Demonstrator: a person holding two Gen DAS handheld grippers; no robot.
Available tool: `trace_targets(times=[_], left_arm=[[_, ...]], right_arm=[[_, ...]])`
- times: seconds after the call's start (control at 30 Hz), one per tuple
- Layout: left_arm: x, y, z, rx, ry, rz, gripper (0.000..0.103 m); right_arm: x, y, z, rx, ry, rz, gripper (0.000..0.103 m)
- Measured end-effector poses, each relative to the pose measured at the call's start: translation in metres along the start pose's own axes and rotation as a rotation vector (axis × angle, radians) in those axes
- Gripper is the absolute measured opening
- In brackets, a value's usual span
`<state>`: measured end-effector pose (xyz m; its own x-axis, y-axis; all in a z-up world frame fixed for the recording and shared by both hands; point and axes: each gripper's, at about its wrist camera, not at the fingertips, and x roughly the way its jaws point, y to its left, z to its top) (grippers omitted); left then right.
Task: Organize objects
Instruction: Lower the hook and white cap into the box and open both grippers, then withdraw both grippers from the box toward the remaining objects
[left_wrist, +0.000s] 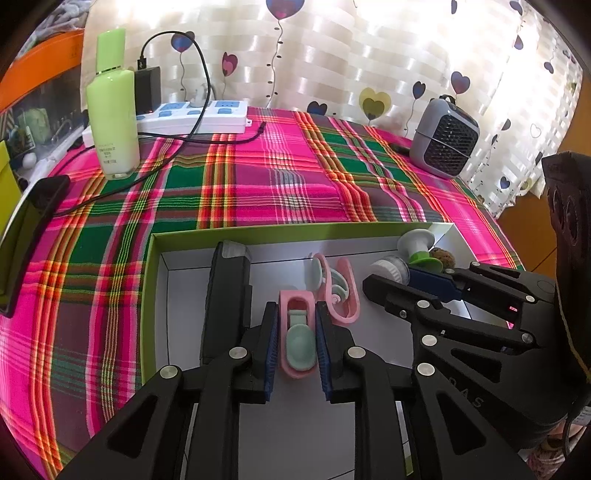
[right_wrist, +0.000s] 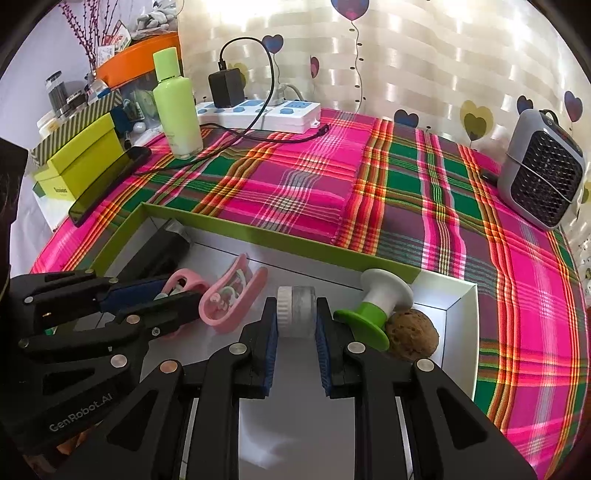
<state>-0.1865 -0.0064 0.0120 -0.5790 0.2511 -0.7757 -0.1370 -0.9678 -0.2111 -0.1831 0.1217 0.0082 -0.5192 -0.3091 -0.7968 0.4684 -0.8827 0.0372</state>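
With your left gripper (left_wrist: 295, 343) pinching the pink clip (left_wrist: 297, 339) and your right gripper (right_wrist: 295, 325) pinching the white jar (right_wrist: 296, 312), lift both straight up, clear of the box (right_wrist: 258, 236) walls.

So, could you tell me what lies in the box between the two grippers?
A second pink clip, seen in both wrist views, lies between the left gripper and the right gripper.

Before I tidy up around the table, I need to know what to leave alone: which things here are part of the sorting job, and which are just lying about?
Part of the job:
box
pink clip, in the left gripper
second pink clip
white jar, in the right gripper
green-and-white spool
brown ball
black case

Lying about:
green bottle
power strip
small heater
phone
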Motion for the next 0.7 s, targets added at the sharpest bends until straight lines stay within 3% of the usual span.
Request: trace_targets(times=[0.27, 0.47, 0.7], left_arm=[[0.001, -0.002, 0.0, 0.018, 0.005, 0.006, 0.03], [-0.002, -0.003, -0.001, 0.014, 0.003, 0.008, 0.034], [-0.013, -0.005, -0.006, 0.012, -0.003, 0.012, 0.038]], right_arm=[[-0.002, 0.0, -0.001, 0.009, -0.005, -0.009, 0.021], [-0.007, -0.008, -0.002, 0.049, -0.012, -0.007, 0.036], [-0.021, -0.007, -0.005, 0.06, -0.041, -0.001, 0.037]])
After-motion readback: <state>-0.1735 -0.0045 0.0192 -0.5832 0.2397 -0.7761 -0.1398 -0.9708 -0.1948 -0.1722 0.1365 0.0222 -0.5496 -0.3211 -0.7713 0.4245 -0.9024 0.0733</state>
